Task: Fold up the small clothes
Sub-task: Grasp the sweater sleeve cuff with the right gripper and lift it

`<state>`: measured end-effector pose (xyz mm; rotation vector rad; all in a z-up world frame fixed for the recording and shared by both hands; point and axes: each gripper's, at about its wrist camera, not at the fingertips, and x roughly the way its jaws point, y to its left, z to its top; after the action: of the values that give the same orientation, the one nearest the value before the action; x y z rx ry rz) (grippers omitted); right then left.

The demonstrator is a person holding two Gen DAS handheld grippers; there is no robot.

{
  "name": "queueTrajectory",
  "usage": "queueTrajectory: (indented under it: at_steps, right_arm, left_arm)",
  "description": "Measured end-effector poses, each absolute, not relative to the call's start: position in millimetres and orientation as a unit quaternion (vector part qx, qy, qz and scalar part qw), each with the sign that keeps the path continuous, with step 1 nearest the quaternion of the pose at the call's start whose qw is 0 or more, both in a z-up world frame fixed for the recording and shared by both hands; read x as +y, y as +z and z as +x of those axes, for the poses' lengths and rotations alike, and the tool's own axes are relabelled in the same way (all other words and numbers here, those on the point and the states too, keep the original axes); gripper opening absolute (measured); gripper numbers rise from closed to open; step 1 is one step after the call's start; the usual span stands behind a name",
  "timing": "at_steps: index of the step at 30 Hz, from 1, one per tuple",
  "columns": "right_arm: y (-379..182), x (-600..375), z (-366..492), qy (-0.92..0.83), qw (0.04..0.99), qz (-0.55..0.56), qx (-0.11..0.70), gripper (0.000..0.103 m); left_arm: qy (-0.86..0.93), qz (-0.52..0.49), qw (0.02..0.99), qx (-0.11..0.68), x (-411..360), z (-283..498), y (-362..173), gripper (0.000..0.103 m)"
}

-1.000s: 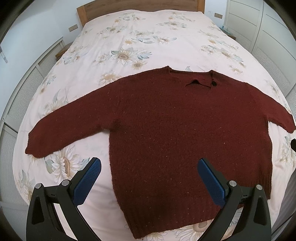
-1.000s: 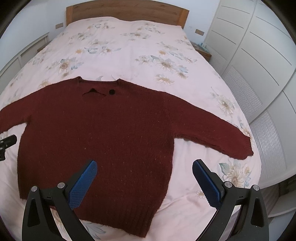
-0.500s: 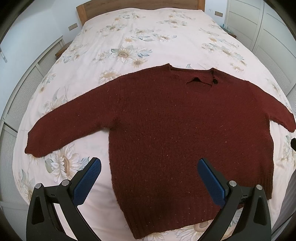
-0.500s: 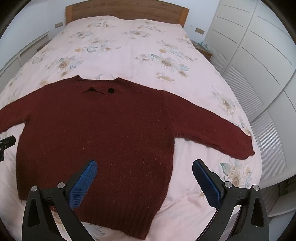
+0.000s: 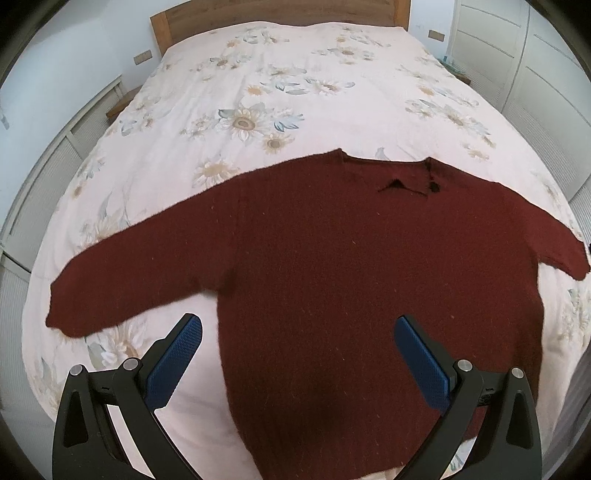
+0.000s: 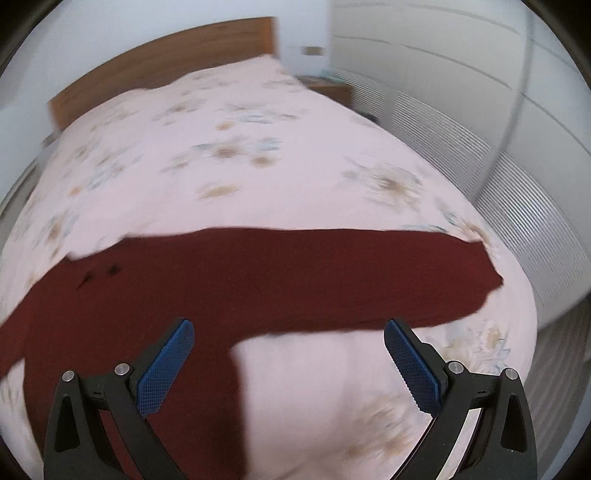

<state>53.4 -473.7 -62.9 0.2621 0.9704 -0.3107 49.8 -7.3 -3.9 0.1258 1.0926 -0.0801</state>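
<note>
A dark red knitted sweater (image 5: 351, 266) lies flat and face up on the bed, both sleeves spread out, with a small black button at the collar. My left gripper (image 5: 295, 354) is open, hovering over the sweater's lower left body with nothing between its blue pads. In the blurred right wrist view the sweater (image 6: 258, 280) shows its right sleeve stretching to the bed's right side. My right gripper (image 6: 286, 363) is open and empty, above the armpit area below that sleeve.
The bed carries a pale pink floral duvet (image 5: 295, 92) with a wooden headboard (image 5: 277, 11) at the far end. White louvred cupboard doors (image 6: 498, 155) stand close on the right, and similar panels (image 5: 44, 177) on the left.
The right gripper has swung to the right and forward toward the right sleeve, blurring its view. The left gripper moved slightly lower and closer to the sweater. Both stay open.
</note>
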Motion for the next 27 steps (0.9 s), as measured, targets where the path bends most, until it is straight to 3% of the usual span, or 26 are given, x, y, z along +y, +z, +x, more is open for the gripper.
queueTrajectory:
  at_steps: [13,20,22,24,25,27]
  right_arm:
    - [-187.7,-645.2,57.9,-0.269,0.760,0.284,0.519,0.103]
    - [-209.5,-675.3,43.9,-0.293,0.741,0.340,0.499,0.100]
    - [-209.1,-677.9,43.8,-0.302,0.736,0.341,0.500,0.083]
    - [-208.0,-681.1,43.3,-0.298,0.739,0.340,0.500,0.056]
    - [-205.5,-681.1,43.5,-0.294,0.740,0.341,0.500,0.048]
    - [-198.7,-680.4,47.4,-0.284,0.744,0.340,0.501,0.017]
  left_arm:
    - [-0.037,0.078,0.847,0.524,-15.2,80.6,-26.9,0.102]
    - [-0.036,0.079,0.835,0.543,-13.1,85.0,-46.4,0.102]
    - [-0.035,0.071,0.834,0.546,-8.9,86.0,-49.7,0.102]
    - [-0.035,0.066,0.832,0.550,-6.0,86.7,-52.4,0.102]
    - [-0.034,0.066,0.832,0.550,-5.7,86.6,-52.4,0.102]
    - [-0.032,0.063,0.834,0.547,-2.8,85.4,-51.9,0.102]
